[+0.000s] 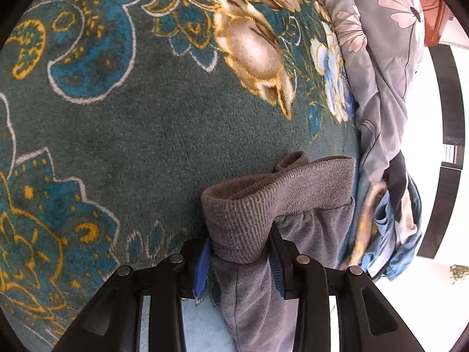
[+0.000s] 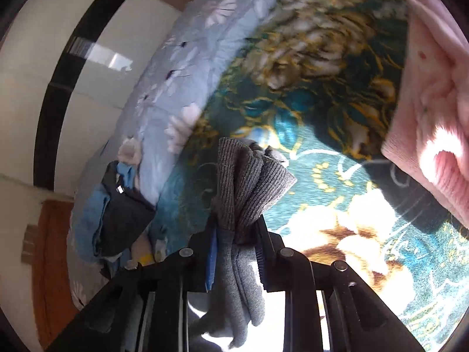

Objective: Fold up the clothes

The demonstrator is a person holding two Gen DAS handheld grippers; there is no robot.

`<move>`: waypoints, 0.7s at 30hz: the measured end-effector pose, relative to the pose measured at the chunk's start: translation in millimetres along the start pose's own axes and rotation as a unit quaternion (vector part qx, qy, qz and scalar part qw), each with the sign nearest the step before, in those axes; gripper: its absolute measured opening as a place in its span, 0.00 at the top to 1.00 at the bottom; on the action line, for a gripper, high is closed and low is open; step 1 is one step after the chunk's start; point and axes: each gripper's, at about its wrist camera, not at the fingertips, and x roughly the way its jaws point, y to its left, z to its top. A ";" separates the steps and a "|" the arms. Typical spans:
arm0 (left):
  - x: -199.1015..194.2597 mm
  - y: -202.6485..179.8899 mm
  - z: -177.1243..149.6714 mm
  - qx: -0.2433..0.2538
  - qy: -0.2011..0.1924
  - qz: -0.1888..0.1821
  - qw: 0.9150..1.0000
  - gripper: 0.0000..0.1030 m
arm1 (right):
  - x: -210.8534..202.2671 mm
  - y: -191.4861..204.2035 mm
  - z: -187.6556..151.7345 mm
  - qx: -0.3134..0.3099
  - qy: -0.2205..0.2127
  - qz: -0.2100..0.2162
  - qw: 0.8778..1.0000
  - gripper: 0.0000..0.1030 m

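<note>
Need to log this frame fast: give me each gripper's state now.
Left gripper: closed on the grey garment.
Right gripper: closed on the same grey garment's ribbed band.

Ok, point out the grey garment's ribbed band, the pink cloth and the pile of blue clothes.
grey garment's ribbed band (image 1: 258, 202): left wrist view, middle of the ribbing.
pink cloth (image 2: 431, 111): right wrist view, its centre.
pile of blue clothes (image 2: 117, 217): right wrist view, dark top piece.
</note>
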 end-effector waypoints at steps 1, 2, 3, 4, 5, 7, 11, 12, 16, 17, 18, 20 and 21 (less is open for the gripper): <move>-0.5 1.4 -0.1 -0.001 0.001 -0.005 1.000 0.62 | -5.7 24.5 -4.1 -0.041 -0.003 0.000 0.999 0.77; -0.9 2.7 -0.4 -0.002 0.001 -0.010 1.000 0.62 | -8.0 54.4 -16.2 -0.092 -0.001 0.003 0.996 0.77; -1.4 4.1 -0.6 -0.003 0.002 -0.015 1.000 0.61 | -10.3 84.3 -28.3 -0.142 0.002 0.006 0.990 0.77; -1.9 5.4 -0.8 -0.004 0.003 -0.020 1.000 0.61 | -10.9 112.6 -41.8 -0.191 0.006 0.008 0.982 0.77; -2.4 6.8 -1.1 -0.005 0.003 -0.025 1.000 0.61 | -1.6 131.1 -63.6 -0.223 0.020 0.010 0.975 0.77; -3.3 9.0 -1.4 -0.006 0.004 -0.034 0.999 0.61 | 17.1 168.0 -107.2 -0.287 0.049 0.014 0.957 0.77; -5.5 14.1 -1.7 -0.018 0.009 -0.052 0.998 0.61 | 55.2 229.7 -195.2 -0.398 0.106 0.017 0.911 0.77; -6.1 15.5 -1.6 -0.021 0.011 -0.057 0.998 0.61 | 65.1 237.4 -217.7 -0.417 0.120 0.016 0.901 0.77; -6.9 16.9 -1.1 -0.020 0.016 -0.061 0.998 0.61 | 89.8 256.8 -296.8 -0.492 0.146 -0.007 0.858 0.76; -6.9 17.1 -0.8 -0.019 0.016 -0.062 0.998 0.61 | 94.1 259.1 -311.9 -0.507 0.146 -0.014 0.849 0.76; -6.9 17.4 -0.7 -0.018 0.017 -0.062 0.998 0.61 | 98.4 261.4 -327.1 -0.522 0.146 -0.020 0.840 0.76; -6.9 18.5 -0.3 -0.018 0.018 -0.065 0.998 0.61 | 105.9 264.2 -353.7 -0.547 0.148 -0.027 0.824 0.76; -5.4 18.4 1.6 -0.018 0.019 -0.067 0.997 0.61 | 109.3 264.3 -364.3 -0.559 0.151 -0.031 0.814 0.76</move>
